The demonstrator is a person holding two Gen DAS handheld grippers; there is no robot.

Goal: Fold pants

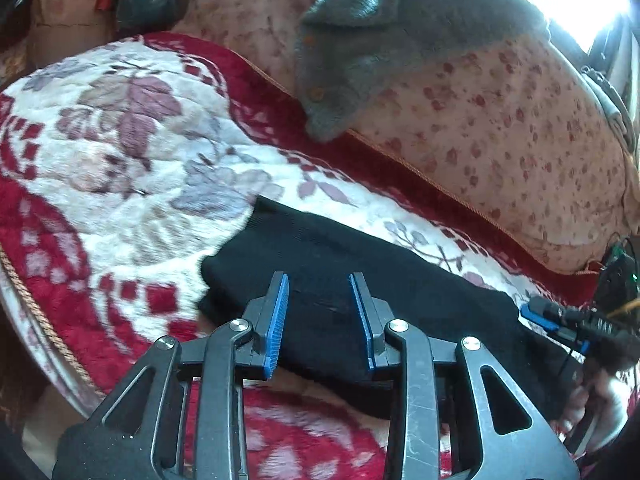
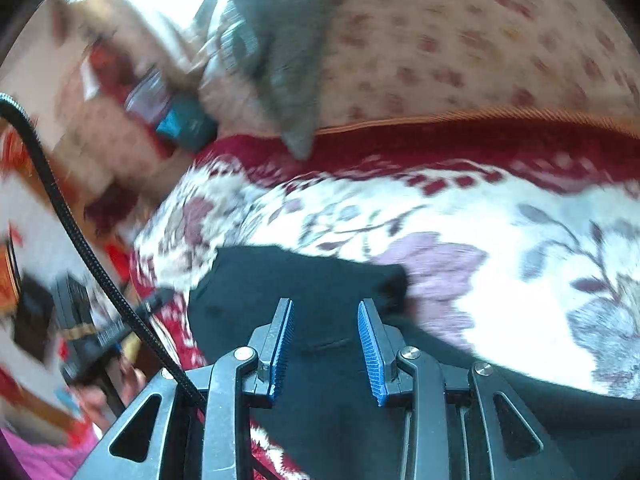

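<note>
Your black pants [image 1: 352, 300] lie folded on the red floral blanket [image 1: 120, 152], below the flowered cushion [image 1: 500, 132]. Your left gripper [image 1: 318, 320] and right gripper [image 2: 325, 344] both hover over them, jaws apart, empty.

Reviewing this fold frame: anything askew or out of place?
Mostly fine. The black pants lie folded on the floral blanket, both grippers open above them. One oddity: a grey knit garment is draped loosely over the flowered cushion, its corner hanging down.
</note>
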